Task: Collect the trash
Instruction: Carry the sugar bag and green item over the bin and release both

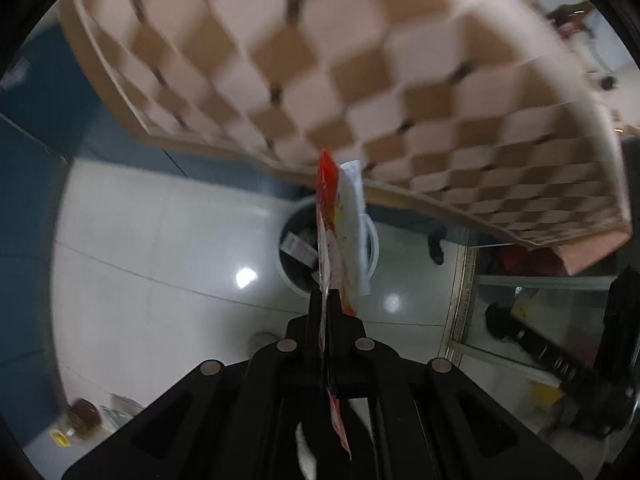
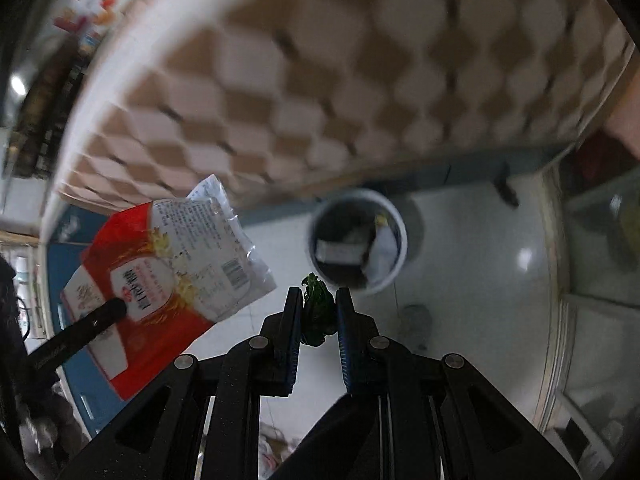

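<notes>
Red-and-white wrapper in the left hand-held gripper, green scrap clenched in the right hand-held gripper, both poised over the bin (already part-filled), drops pending

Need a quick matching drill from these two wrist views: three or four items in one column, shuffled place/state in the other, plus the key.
Items:
1. red and white food bag
2. green crumpled scrap
3. white bin
4. checkered tablecloth

States:
A. on the floor, trash inside
B. pinched in the left tool
C. covers the table above the bin
D. pinched in the right tool

Pairs: 1-B, 2-D, 3-A, 4-C
</notes>
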